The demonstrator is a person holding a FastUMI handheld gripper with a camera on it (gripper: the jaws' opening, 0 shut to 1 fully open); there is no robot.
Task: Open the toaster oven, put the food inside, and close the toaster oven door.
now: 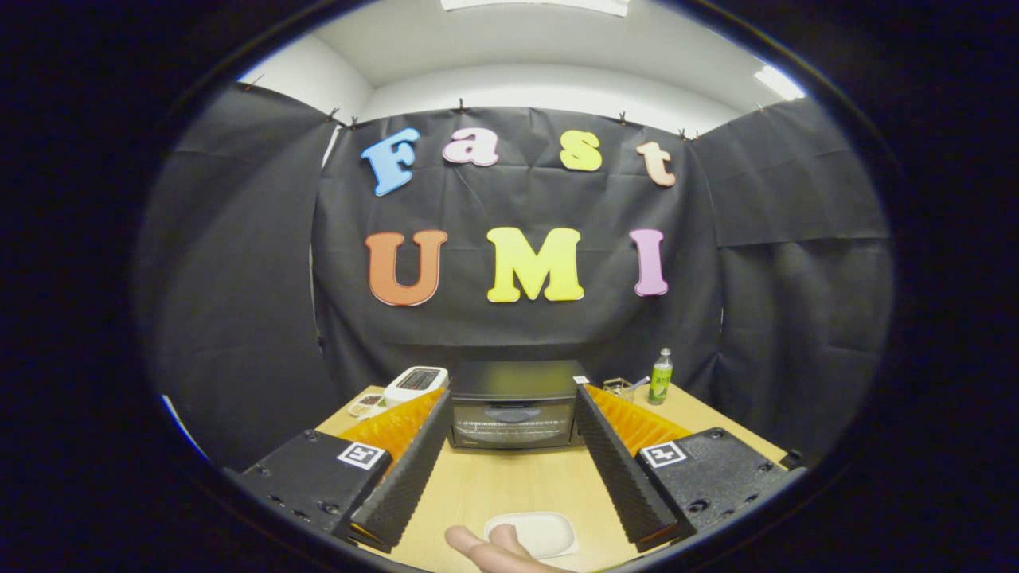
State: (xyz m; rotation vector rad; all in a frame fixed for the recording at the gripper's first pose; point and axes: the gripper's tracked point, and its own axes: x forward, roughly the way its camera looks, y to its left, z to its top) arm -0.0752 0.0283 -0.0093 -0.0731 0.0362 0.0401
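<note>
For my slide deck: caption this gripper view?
Open gripper faces the closed toaster oven; white food lies between its fingers.

One toaster oven (513, 402) stands at the far end of the one wooden table (509, 485), its door closed. One white appliance (415, 384) sits to its far left, with one small dish (367, 406) beside it. To the far right stand one green bottle (661, 376) and one clear container (617, 387). Near the gripper (511, 465), whose two fingers are spread wide apart with nothing between them, lie one white plate (535, 532) and one hand (489, 551).
</note>
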